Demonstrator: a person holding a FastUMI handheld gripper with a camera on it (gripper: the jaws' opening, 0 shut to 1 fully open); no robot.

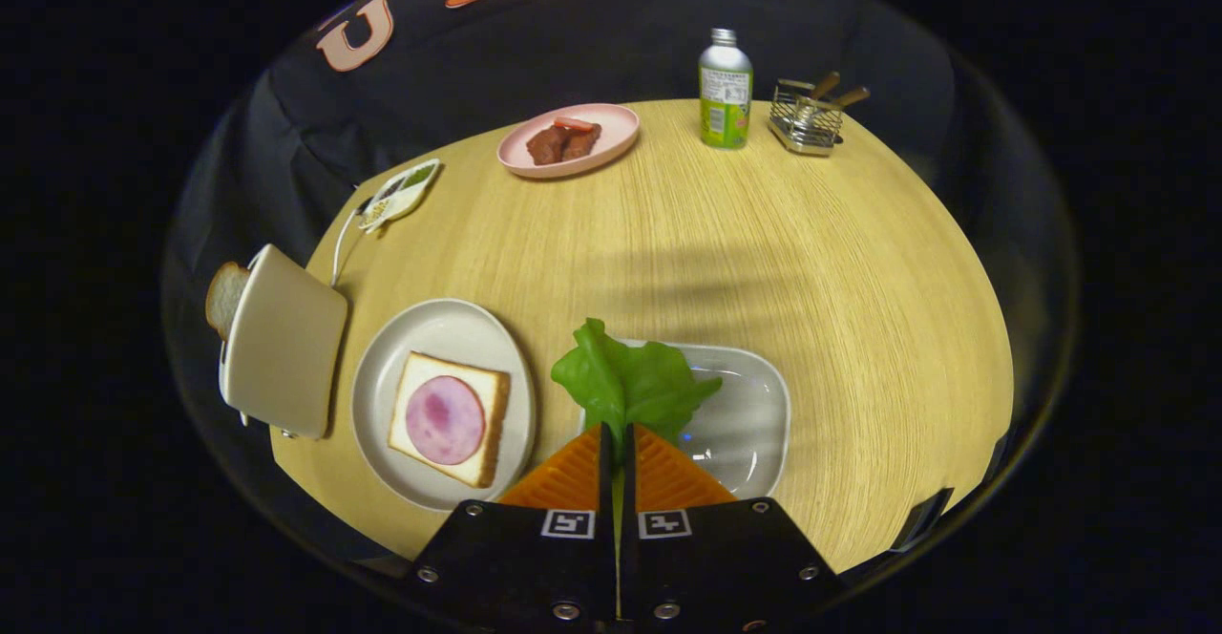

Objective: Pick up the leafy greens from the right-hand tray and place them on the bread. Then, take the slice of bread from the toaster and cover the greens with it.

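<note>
Claw: fingers drawn together to a thin slit, both pressing on the stem end of the leafy greens. The leaf stands up out of the fingertips and fans out just ahead of them, over the near-left corner of the right-hand tray. Whether the leaf touches the tray cannot be told. The tray is a pale rounded rectangle, glossy, sitting on the wooden desk just beyond and to the right of the fingers.

Left of the fingers, close by: round pale plate on the desk. On it lies one square slice of bread with a round pink slice of ham on top. Leaf and bread are apart; the plate rim lies between them.

Further left, at the desk's edge: beige toaster, with a slice of toast sticking out of its top. A white cord runs from the toaster back toward a small white item lying flat on the desk; detail on it too small to make out.

Far side of desk, well beyond the fingers: pink oval dish holding brown chunks with a reddish piece; right of it an upright green-and-white bottle with a silver cap; right again a wire basket with wooden handles leaning out.
</note>
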